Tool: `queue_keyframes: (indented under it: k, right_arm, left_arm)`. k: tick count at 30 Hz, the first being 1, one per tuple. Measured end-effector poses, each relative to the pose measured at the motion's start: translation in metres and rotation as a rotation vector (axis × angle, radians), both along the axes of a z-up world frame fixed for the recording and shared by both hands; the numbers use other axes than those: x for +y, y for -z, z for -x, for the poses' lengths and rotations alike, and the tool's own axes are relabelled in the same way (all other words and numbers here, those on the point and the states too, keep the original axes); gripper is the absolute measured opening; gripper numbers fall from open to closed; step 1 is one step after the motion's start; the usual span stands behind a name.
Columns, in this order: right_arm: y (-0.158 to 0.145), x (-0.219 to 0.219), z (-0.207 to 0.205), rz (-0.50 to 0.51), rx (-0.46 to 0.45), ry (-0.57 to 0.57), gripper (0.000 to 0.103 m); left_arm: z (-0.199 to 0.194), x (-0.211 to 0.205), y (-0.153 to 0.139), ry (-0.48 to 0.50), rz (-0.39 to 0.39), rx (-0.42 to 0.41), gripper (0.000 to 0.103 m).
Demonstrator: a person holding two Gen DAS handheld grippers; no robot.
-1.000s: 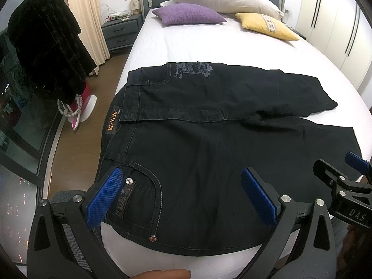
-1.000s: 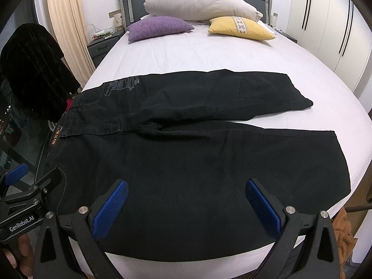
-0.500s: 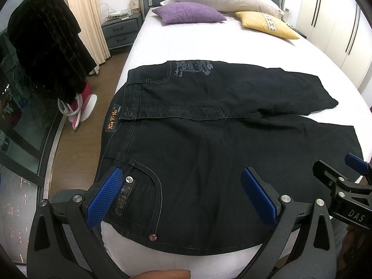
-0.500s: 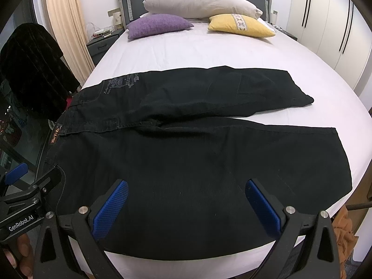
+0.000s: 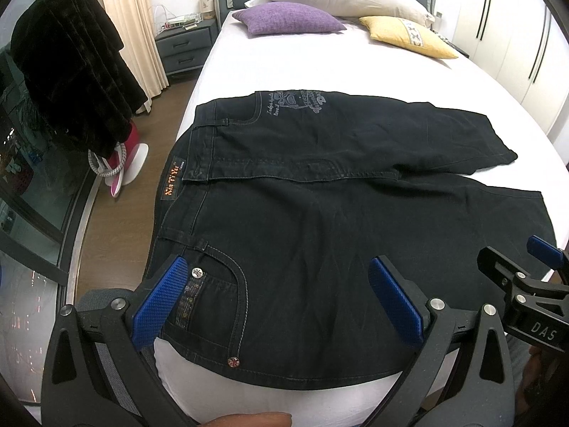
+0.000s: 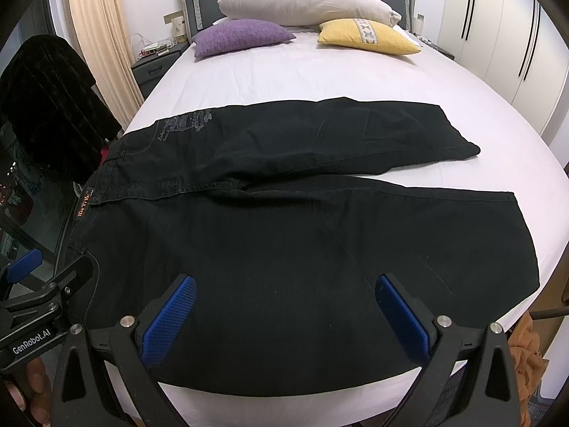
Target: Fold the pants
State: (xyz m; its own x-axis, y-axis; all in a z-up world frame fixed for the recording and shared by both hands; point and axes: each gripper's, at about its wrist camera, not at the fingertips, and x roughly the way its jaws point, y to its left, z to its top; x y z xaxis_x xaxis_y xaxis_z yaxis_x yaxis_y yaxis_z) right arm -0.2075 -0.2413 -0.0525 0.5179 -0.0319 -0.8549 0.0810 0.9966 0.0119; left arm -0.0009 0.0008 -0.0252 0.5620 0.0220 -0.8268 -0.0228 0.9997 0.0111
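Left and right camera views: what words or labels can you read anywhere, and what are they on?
"DAS": on the right claw body, in the left view.
"GenRobot.AI": on the left claw body, in the right view.
Orange waistband patch on the black pants: lettering blurred.
Grey pocket embroidery: unreadable.

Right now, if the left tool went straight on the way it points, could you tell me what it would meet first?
Most likely the black pants lying on the bed: the open left tool points over the near leg beside the front pocket. Its height above the cloth is unclear.
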Motion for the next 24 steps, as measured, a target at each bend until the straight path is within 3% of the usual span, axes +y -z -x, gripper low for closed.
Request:
queue_keyframes:
  k: [24]
  right_arm:
    - [0.0014, -0.0015, 0.0004, -0.005, 0.012, 0.004, 0.103]
  left_arm:
    - [-0.0001, -0.0019, 0.0018, 0.003, 0.005, 0.009, 0.103]
